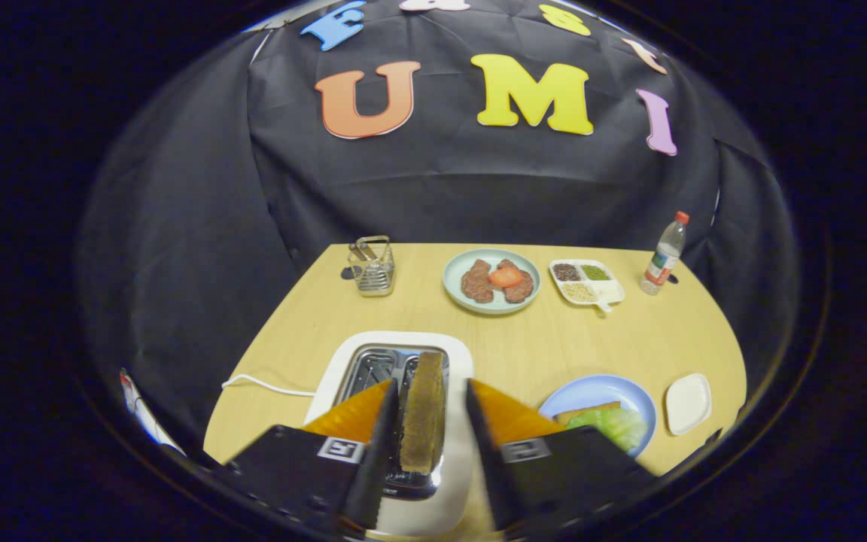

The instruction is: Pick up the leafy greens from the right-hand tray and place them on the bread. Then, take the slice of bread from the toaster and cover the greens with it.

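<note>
A white toaster [403, 342] stands on the wooden table just ahead of me. A toasted bread slice [424, 410] sticks upright out of its slot. My gripper [430, 384] is open, one finger on each side of that slice, with small gaps showing between fingers and bread. To the right of the toaster, a blue plate [591, 388] holds another bread slice [580, 410] with the leafy greens [606, 425] lying on top of it; my right finger hides the plate's near part.
At the back of the table sit a wire holder [372, 265], a pale plate with meat patties and a tomato slice [491, 281], a divided dish of seeds [586, 282] and a bottle [663, 256]. A small white dish [688, 403] lies right of the blue plate. The toaster's cord [268, 386] runs left.
</note>
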Tool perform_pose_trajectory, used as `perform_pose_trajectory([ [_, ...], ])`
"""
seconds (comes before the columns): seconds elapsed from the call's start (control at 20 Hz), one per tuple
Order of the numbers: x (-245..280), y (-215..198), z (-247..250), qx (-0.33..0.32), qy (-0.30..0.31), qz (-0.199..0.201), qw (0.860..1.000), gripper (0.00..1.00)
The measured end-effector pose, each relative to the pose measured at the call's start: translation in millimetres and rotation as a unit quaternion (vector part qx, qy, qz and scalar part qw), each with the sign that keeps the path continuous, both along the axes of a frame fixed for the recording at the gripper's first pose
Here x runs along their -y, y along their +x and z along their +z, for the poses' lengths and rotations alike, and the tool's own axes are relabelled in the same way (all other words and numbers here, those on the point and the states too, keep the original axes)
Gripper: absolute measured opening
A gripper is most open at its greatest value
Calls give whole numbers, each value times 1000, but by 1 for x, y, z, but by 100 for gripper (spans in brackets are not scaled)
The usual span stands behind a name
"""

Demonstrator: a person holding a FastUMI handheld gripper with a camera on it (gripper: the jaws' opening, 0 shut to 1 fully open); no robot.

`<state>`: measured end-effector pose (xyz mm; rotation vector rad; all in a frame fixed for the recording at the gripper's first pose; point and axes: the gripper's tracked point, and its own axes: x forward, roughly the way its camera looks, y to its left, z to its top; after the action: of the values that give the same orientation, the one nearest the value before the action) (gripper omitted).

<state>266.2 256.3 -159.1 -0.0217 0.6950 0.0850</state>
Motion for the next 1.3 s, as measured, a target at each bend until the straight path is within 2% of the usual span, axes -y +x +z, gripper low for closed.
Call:
perform_pose_trajectory([
  [0.1, -1, -7, 4, 1, -15, -2, 1000, 11],
  [0.35, -5, -22, 21, -2, -14, 9, 1000, 11],
  [0.8, -9, -54, 122, 69, 20, 32, 997, 11],
  [1.05, 12, -70, 166, 100, 31, 31, 994, 11],
  [1.3, 48, -76, 178, 108, 37, 23, 993, 11],
])
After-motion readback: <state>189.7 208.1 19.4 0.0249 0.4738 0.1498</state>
